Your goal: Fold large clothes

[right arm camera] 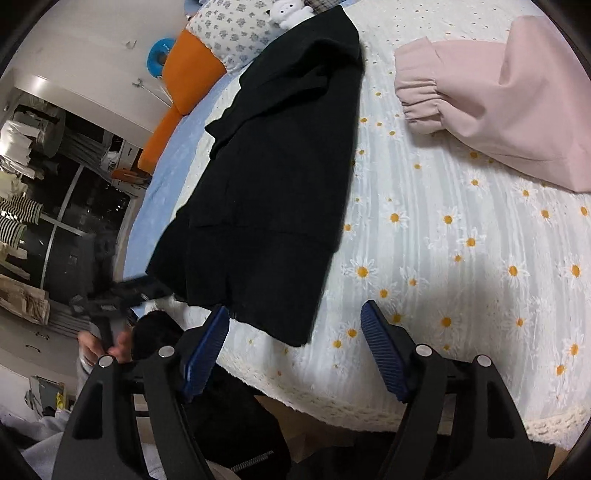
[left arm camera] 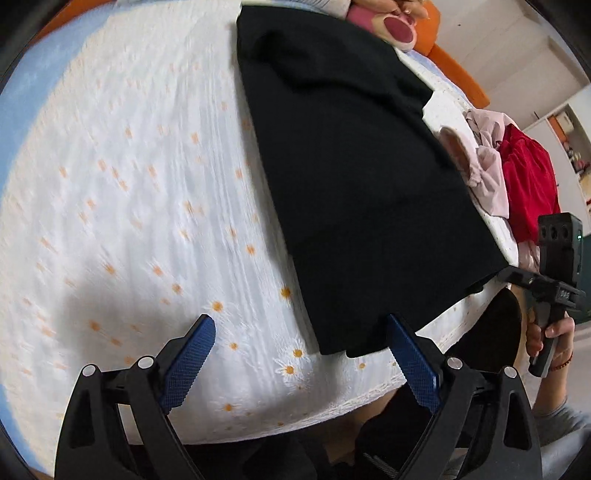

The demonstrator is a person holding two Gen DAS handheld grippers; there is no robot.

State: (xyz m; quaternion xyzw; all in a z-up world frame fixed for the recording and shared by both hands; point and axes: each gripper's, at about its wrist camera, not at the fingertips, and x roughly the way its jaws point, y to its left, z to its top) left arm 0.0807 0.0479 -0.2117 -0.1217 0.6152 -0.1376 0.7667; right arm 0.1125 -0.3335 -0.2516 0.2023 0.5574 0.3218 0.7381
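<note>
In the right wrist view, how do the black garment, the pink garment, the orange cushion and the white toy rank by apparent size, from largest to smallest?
1. black garment
2. pink garment, though the picture edge cuts it off, so its full size is unsure
3. orange cushion
4. white toy, also farthest from the camera

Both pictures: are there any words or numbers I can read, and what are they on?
None can be read.
The right gripper bears a small pale mark in the left wrist view: too small and blurred to read.
The black garment, pink garment, red cloth and daisy sheet show no print or labels.
The shelves hold things, but no lettering is legible.
</note>
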